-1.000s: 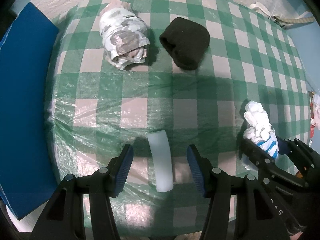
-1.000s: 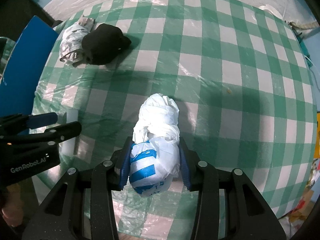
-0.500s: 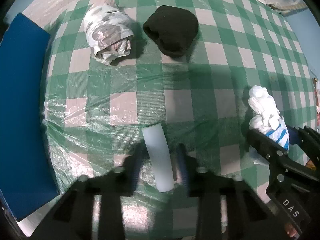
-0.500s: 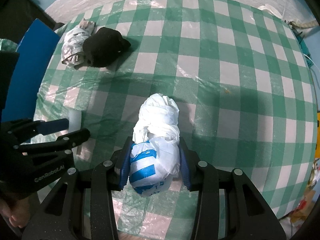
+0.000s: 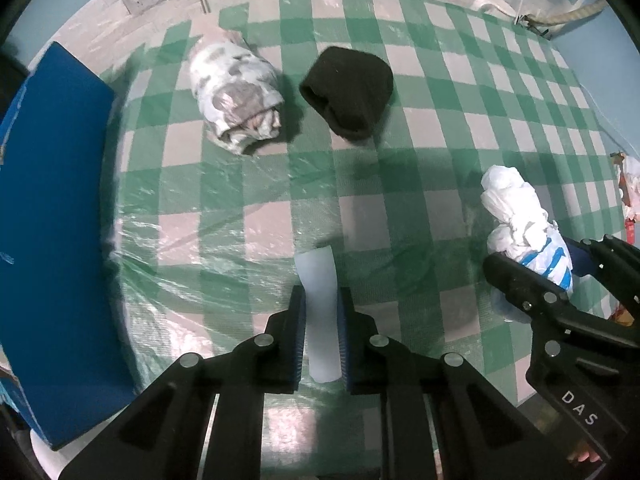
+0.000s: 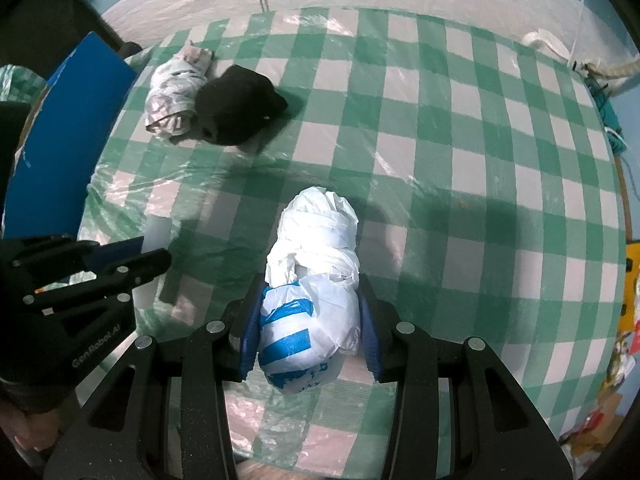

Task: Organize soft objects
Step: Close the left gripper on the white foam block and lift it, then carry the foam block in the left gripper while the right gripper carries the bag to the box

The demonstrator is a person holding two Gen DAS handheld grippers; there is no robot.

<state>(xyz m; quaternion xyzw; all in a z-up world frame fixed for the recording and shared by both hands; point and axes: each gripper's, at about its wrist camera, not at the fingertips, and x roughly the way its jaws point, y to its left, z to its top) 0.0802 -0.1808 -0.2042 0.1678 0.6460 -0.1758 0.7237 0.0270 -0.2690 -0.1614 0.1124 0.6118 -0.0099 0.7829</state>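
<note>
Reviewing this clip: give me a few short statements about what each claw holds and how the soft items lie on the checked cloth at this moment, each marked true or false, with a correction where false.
1. The left claw is shut on the pale foam strip. True.
2. The right claw is open with nothing in it. False: it is shut on the white plastic bag bundle.
3. The black knit item lies beside the patterned cloth roll at the far side of the checked tablecloth. True.
4. The black knit item sits on top of the blue board. False: it lies on the tablecloth; the board is at the left edge.
5. The bag bundle has blue stripes. True.
</note>
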